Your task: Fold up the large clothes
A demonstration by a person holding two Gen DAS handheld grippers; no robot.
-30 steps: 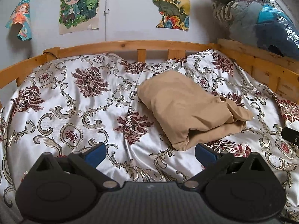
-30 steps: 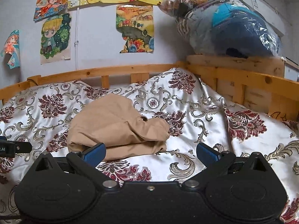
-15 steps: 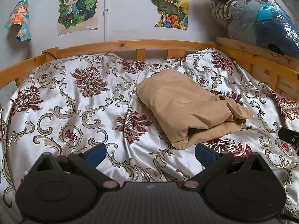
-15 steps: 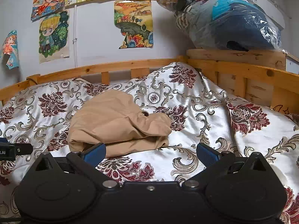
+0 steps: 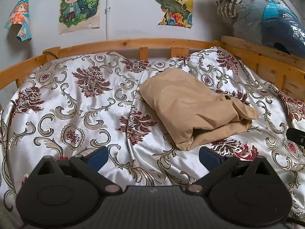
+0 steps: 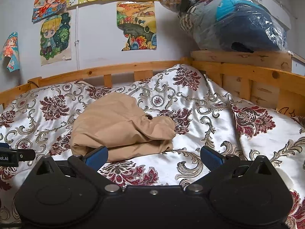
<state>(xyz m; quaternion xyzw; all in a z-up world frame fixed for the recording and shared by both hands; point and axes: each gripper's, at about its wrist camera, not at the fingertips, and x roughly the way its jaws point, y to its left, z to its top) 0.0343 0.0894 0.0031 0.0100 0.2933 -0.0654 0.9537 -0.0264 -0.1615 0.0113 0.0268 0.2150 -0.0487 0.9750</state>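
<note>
Open bedspread [image 5: 80, 114] lies left of the folded tan garment [image 5: 190, 106], with more bare cloth to its right [image 6: 219, 126]. The wooden rail [image 5: 133, 43] bounds the far edge and right side; the bagged bundle [image 6: 232, 19] apparently rests above it.

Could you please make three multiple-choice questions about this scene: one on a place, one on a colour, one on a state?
1. Where does the folded garment lie?
A. on the bedspread
B. on the wooden rail
C. on the floor

2. What colour is the garment?
A. blue
B. tan
C. white

3. How do the left gripper and right gripper stand?
A. both shut on cloth
B. one open, one shut
C. both open, holding nothing

Answers: 1 A, it rests on the patterned spread; 2 B, the cloth is plainly tan; 3 C, the blue fingers stand wide apart in both views.
</note>
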